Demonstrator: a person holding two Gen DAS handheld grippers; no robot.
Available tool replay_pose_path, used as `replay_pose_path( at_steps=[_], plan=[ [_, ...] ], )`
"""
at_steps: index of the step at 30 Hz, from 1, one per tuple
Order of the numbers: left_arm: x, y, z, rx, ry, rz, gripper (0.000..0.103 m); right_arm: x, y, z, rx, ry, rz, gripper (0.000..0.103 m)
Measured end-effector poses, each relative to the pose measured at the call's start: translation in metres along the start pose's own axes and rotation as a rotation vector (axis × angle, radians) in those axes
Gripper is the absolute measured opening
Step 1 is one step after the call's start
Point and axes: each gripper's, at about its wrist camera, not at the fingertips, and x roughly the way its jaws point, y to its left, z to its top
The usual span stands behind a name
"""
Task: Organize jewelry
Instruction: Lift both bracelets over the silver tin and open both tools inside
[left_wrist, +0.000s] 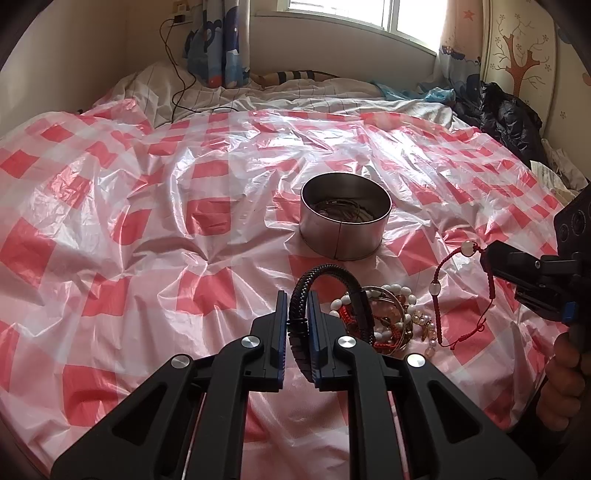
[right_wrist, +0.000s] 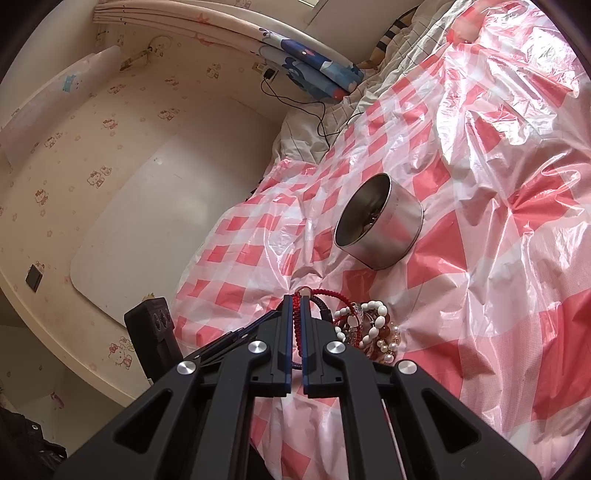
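My left gripper (left_wrist: 297, 308) is shut on a black braided leather bracelet (left_wrist: 332, 271), whose loop arches up over a pile of bead bracelets (left_wrist: 388, 314) on the red-checked plastic sheet. My right gripper (right_wrist: 295, 304) is shut on a red cord bracelet (right_wrist: 296, 321) with a pale bead; in the left wrist view it (left_wrist: 487, 254) holds that bracelet (left_wrist: 443, 269) hanging at the right. A round metal tin (left_wrist: 345, 225) stands beyond the pile with thin bangles inside; it also shows in the right wrist view (right_wrist: 384, 225), as does the pile (right_wrist: 373, 325).
The checked plastic sheet (left_wrist: 147, 206) covers a rumpled bed. A black cable (left_wrist: 177, 81) runs from a wall socket across the bedding at the back. A dark jacket (left_wrist: 506, 110) lies at the far right. A window and curtains are behind.
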Motion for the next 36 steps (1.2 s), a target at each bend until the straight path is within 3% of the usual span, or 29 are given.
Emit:
replay_pose_path(
  at_steps=[11, 18, 23, 26, 28, 32, 36],
  plan=[
    [0.006, -0.001, 0.028, -0.031, -0.078, -0.076, 0.01, -0.004, 0.0, 0.012, 0.016, -0.035, 0.012, 0.004],
    [0.033, -0.011, 0.069, -0.061, -0.14, -0.161, 0.01, -0.004, 0.005, 0.043, -0.015, -0.078, -0.002, 0.004],
    [0.06, -0.024, 0.092, -0.045, -0.149, -0.154, 0.01, 0.011, 0.004, 0.072, -0.044, -0.082, -0.024, 0.004],
    [0.085, -0.023, 0.104, -0.056, -0.098, -0.141, 0.01, 0.025, 0.003, 0.09, -0.065, -0.078, -0.043, 0.004],
    [0.105, -0.023, 0.105, -0.053, -0.018, -0.128, 0.01, 0.033, 0.002, 0.1, -0.072, -0.076, -0.056, 0.004],
    [0.109, -0.016, 0.101, -0.098, 0.026, -0.123, 0.021, 0.051, -0.001, 0.112, -0.107, -0.063, -0.116, 0.004],
    [0.085, 0.004, 0.104, -0.2, -0.051, -0.116, 0.052, 0.084, 0.001, 0.111, -0.19, 0.011, -0.235, 0.005]
  ],
)
